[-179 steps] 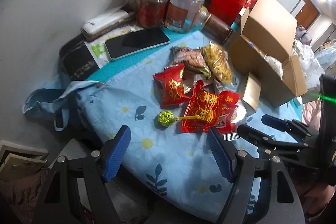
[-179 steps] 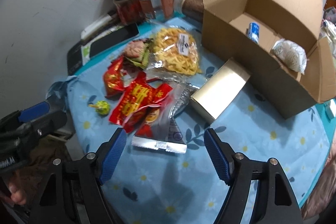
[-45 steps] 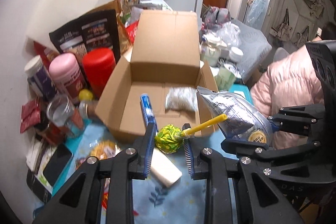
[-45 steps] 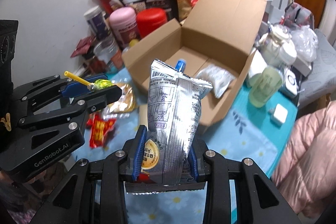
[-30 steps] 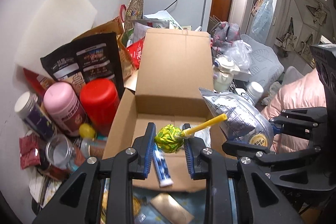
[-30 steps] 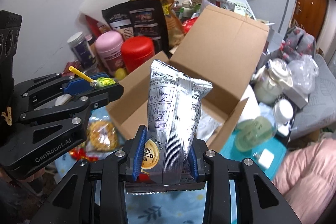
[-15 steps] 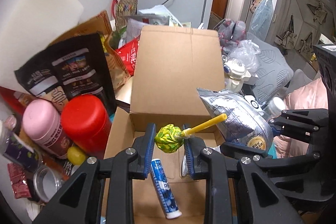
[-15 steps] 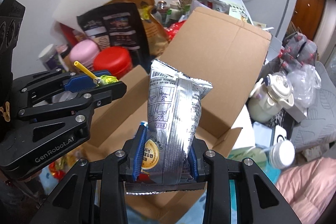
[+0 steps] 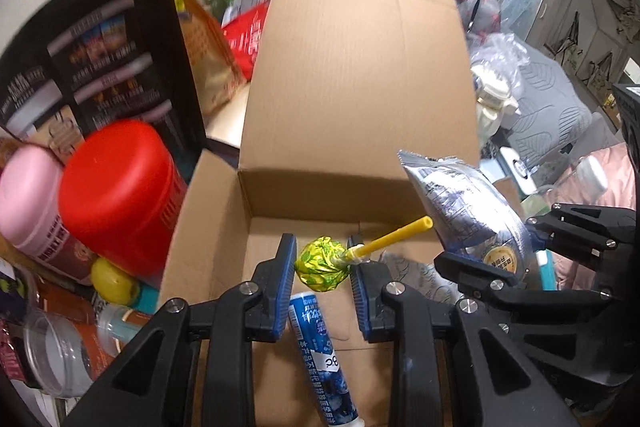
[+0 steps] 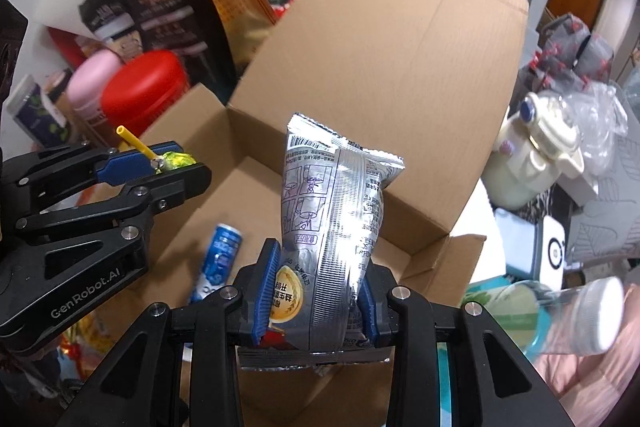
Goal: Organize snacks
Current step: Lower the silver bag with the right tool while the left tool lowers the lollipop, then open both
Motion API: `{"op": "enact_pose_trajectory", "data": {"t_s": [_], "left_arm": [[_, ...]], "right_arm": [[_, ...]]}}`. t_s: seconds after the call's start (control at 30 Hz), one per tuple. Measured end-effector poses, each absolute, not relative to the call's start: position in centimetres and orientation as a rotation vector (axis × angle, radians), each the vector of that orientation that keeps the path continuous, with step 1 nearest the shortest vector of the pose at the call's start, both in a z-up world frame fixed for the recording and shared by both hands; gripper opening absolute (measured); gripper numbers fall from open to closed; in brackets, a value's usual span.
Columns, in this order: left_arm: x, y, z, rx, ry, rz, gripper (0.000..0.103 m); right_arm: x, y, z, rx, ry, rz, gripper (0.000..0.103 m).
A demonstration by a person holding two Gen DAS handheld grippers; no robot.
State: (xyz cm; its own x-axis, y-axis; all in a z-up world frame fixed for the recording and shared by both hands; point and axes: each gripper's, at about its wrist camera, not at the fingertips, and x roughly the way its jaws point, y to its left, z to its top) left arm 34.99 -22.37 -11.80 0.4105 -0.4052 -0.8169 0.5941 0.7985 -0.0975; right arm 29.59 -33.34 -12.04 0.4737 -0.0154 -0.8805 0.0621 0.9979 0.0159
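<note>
Compared with half a second earlier, both grippers sit lower and closer over the cardboard box (image 9: 352, 75), whose floor now fills more of each view. The left gripper (image 9: 323, 267) is clamped on the lollipop (image 9: 322, 263), its yellow stick pointing up to the right. The right gripper (image 10: 316, 297) pinches the silver snack packet (image 10: 334, 211), standing upright, long axis vertical. The blue tube (image 9: 322, 351) in the box is partly hidden and cut off.

Open box (image 9: 352, 87) at frame centre; tube (image 9: 320, 347) inside, lower centre; canisters (image 9: 116, 195) at left; kettle (image 10: 536, 151) at right.
</note>
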Motion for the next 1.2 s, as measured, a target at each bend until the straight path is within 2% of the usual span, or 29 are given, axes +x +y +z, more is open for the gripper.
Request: {"op": "enact_pose_trajectory", "data": {"t_s": [0.53,0.6,0.63,0.8,1.2], "left_arm": [[35.4,-22.0,-14.4,0.282,1.065,-0.483,0.027],[35.3,-21.9,-14.3,0.285,1.077,-0.457,0.027],[35.2,-21.9,-14.1,0.291,1.078,-0.448,0.027],[34.2,-21.4,-12.3,0.298,1.07,-0.424,0.027],[30.5,-20.1,-4.6,0.269,0.961,-0.436,0.027]], "right_arm": [[29.4,-32.5,-14.5,-0.002,1.162,-0.097,0.037],[29.1,-32.4,-14.2,-0.009,1.157,-0.109,0.048],[29.0,-32.4,-14.0,-0.01,1.155,-0.113,0.05],[27.9,-32.3,-12.6,-0.001,1.147,-0.121,0.057],[23.2,-30.7,-5.6,-0.022,1.045,-0.141,0.057]]}}
